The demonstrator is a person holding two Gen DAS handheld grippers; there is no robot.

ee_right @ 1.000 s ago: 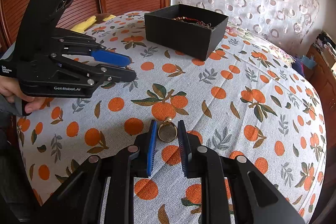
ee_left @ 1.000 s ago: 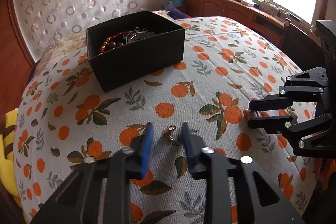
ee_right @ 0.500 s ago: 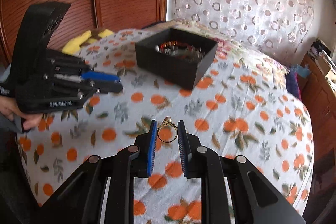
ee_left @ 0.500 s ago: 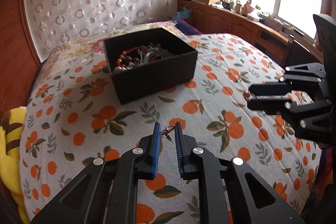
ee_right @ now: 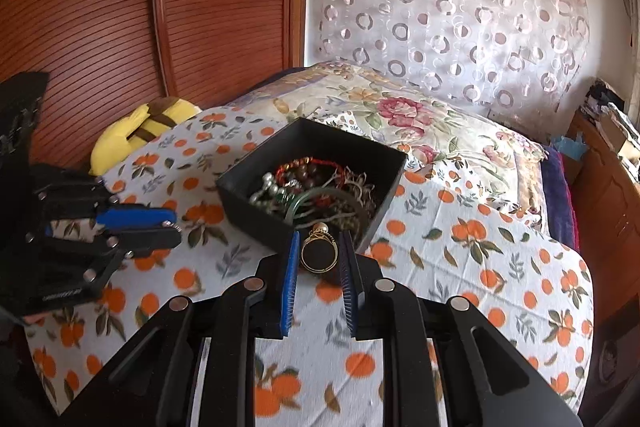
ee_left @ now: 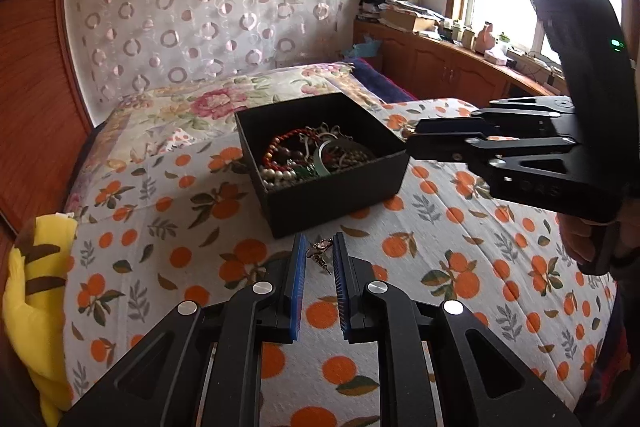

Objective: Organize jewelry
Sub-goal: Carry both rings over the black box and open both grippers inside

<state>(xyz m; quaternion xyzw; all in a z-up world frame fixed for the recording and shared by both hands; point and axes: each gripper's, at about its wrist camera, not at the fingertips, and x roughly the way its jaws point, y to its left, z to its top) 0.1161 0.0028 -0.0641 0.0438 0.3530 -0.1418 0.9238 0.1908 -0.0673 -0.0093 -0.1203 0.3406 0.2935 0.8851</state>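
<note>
Black box [ee_left: 336, 187]: tangled bracelets | left tool [ee_left: 319, 254] grips earring [ee_left: 319, 254] | right tool [ee_right: 319, 251] grips ring [ee_right: 318, 254]

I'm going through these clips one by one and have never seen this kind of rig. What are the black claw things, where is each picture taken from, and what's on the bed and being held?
There is no robot here. A person holds a handheld two-finger gripper in each hand, and each gripper has a wide-angle camera looking forward along its fingers, so each picture is one gripper's own view.

In the left view, the left gripper is shut on a small earring; the right gripper shows at the side. In the right view, the right gripper is shut on a gold ring.

Both are held above a bed with an orange-print sheet. On it sits an open black box with a tangle of jewelry. A yellow plush toy lies at the bed's edge.
</note>
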